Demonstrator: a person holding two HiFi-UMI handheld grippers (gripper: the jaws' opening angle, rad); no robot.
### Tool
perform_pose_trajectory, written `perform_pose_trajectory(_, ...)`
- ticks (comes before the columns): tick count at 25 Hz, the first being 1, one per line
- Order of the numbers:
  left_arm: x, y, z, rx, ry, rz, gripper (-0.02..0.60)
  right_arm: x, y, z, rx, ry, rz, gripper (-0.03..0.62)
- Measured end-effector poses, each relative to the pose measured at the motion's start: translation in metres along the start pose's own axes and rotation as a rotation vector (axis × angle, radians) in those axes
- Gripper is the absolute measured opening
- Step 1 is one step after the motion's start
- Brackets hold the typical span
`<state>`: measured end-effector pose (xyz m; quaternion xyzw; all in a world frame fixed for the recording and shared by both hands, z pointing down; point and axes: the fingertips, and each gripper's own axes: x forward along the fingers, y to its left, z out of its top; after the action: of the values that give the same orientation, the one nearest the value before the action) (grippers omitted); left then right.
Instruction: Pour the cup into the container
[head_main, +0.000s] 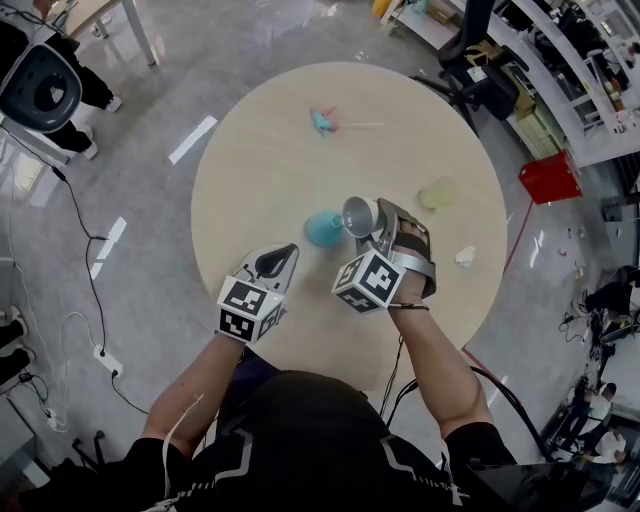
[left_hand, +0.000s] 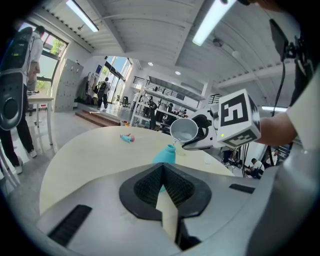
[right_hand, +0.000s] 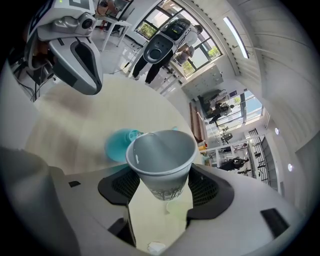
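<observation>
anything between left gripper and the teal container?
Nothing: just bare table between the left gripper and the teal container, in head view and left gripper view. The cup tilts over the container, outside that gap.

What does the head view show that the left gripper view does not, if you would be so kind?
Only the head view shows the red box on the floor and the whole outline of the round table. Only the left gripper view shows the left claw from within, jaws together and empty, plus the ceiling lights. Both show the right claw gripping the tilted grey cup above the teal container.
</observation>
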<state>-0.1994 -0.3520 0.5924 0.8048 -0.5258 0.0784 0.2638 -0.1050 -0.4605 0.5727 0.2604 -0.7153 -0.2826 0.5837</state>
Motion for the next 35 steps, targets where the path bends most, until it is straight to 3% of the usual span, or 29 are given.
perform_pose_trajectory(11, -0.007, 0.005, -0.001, 0.007, 0.009, 0.008, -0.009, 0.006, 0.007, 0.001, 0.012, 0.021, -0.004, 0.307)
perform_pose_trajectory(19, -0.010, 0.000, -0.001, 0.016, 0.023, 0.000, -0.009, 0.002, 0.011, 0.001, 0.234, -0.058, 0.020, 0.307)
perform_pose_trajectory(24, -0.012, -0.011, 0.005, 0.032, 0.016, -0.009, -0.009, -0.009, 0.014, -0.003, 0.424, -0.148, 0.081, 0.307)
perform_pose_trajectory(31, -0.007, -0.026, 0.017, 0.054, 0.004, -0.019, -0.009, -0.030, 0.009, -0.014, 0.587, -0.292, 0.126, 0.307)
perform_pose_trajectory(35, -0.001, -0.041, 0.028, 0.070, -0.015, -0.031, -0.009, -0.040, 0.008, -0.033, 0.657, -0.318, 0.125, 0.307)
